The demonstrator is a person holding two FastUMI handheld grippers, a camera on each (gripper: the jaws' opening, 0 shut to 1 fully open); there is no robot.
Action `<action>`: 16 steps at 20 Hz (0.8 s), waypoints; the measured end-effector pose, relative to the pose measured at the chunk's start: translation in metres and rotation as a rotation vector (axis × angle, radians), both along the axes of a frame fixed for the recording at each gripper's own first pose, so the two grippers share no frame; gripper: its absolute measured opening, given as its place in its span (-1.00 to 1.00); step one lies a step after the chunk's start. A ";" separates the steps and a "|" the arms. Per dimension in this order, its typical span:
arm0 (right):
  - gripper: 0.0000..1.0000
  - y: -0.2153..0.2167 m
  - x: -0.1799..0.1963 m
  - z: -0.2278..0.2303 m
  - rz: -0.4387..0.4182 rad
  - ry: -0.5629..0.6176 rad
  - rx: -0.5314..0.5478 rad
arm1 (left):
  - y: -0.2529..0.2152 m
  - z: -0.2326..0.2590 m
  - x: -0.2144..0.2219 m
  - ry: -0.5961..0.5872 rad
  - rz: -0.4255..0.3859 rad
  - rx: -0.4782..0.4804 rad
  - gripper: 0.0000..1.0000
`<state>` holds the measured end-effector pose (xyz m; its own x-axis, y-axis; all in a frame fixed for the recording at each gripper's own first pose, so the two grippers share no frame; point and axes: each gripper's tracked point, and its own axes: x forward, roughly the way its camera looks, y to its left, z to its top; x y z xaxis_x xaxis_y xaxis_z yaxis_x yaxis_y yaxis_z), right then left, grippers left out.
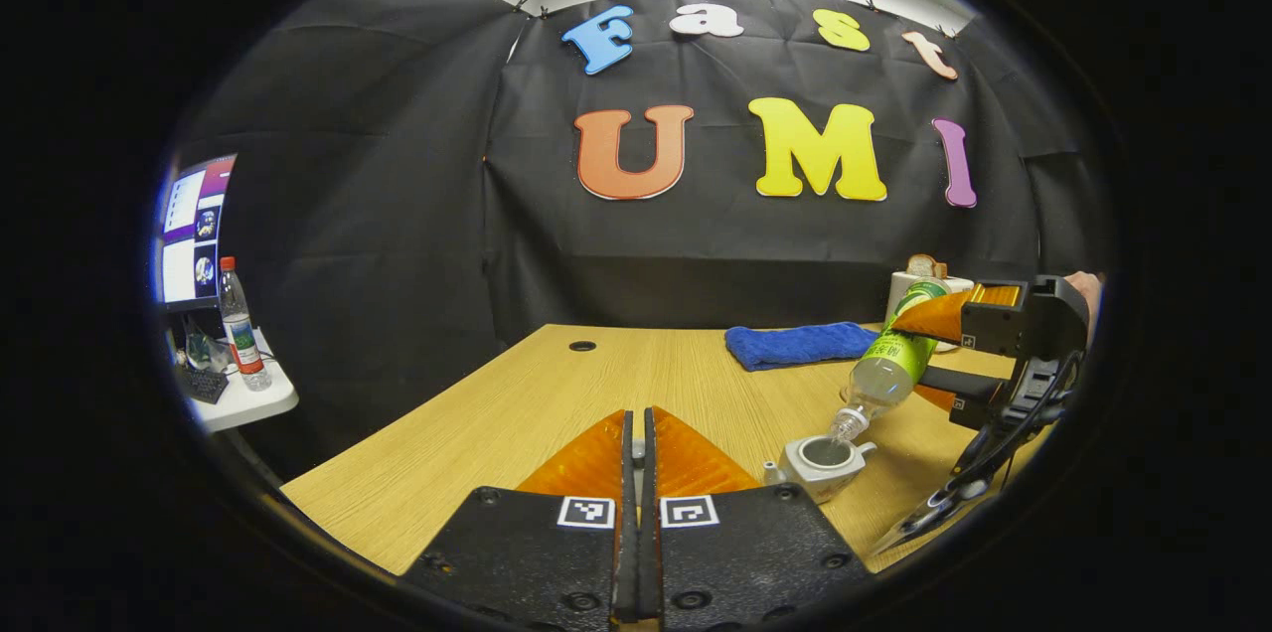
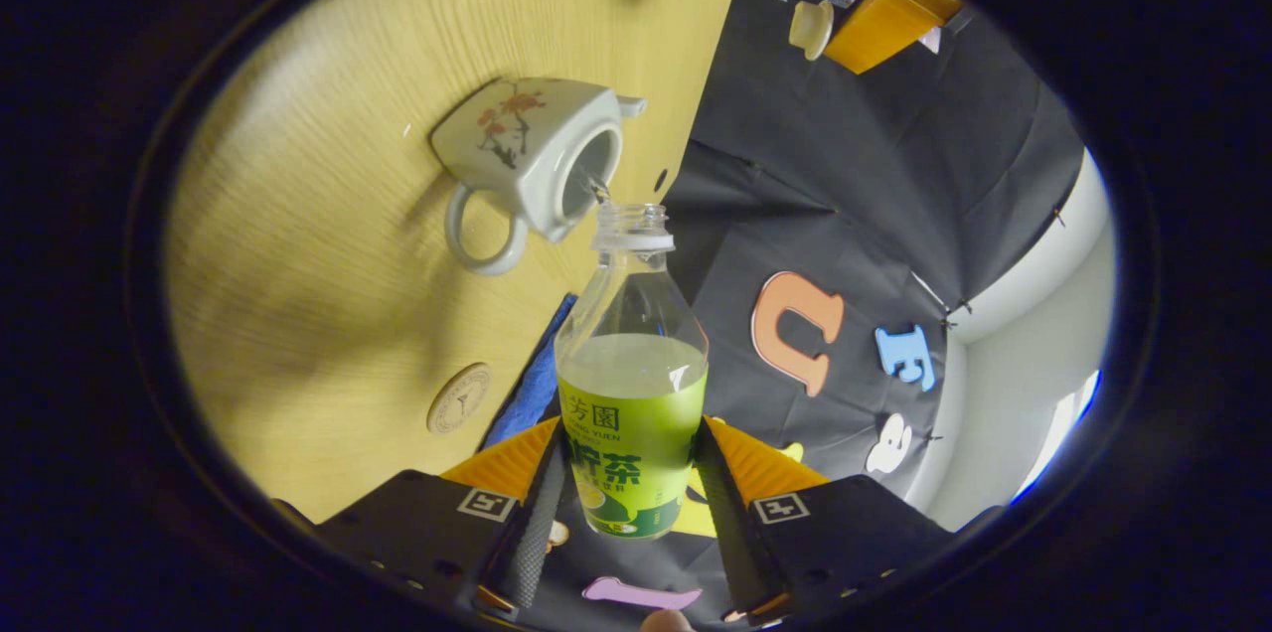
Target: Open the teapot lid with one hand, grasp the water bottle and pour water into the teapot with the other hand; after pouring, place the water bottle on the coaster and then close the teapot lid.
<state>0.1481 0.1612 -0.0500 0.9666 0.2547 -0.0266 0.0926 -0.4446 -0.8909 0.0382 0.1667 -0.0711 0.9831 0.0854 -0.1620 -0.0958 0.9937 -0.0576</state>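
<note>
A white square teapot (image 1: 823, 461) with a flower print (image 2: 537, 150) stands on the wooden table (image 1: 517, 403) with its top open. My right gripper (image 2: 631, 433) is shut on a clear water bottle (image 2: 633, 384) with a green label. The bottle (image 1: 889, 364) is tilted, its uncapped mouth just over the pot's opening, and a thin stream runs in. My left gripper (image 1: 639, 413) is shut, hovering left of the pot. The right gripper view shows it farther off, holding the pale teapot lid (image 2: 810, 28). A round wooden coaster (image 2: 459, 397) lies on the table near the bottle.
A folded blue towel (image 1: 800, 344) lies at the back of the table, with a white container (image 1: 919, 289) behind it. A side table (image 1: 248, 398) at the left carries another bottle (image 1: 241, 324) and a monitor (image 1: 194, 230). The table top has a cable hole (image 1: 582, 346).
</note>
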 end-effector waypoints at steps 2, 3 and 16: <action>0.43 0.002 -0.002 0.002 0.002 -0.007 -0.012 | 0.000 0.000 -0.001 0.002 -0.001 -0.002 -0.94; 0.45 0.003 -0.002 0.003 0.003 -0.011 -0.017 | 0.001 0.000 -0.001 0.001 0.000 -0.002 -0.94; 0.46 0.003 -0.005 0.011 0.002 -0.016 -0.032 | 0.008 0.003 -0.004 -0.002 0.011 -0.001 -0.94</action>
<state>0.1434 0.1643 -0.0386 0.9664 0.2564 -0.0193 0.1078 -0.4725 -0.8747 0.0345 0.1746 -0.0681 0.9824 0.0959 -0.1603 -0.1065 0.9926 -0.0588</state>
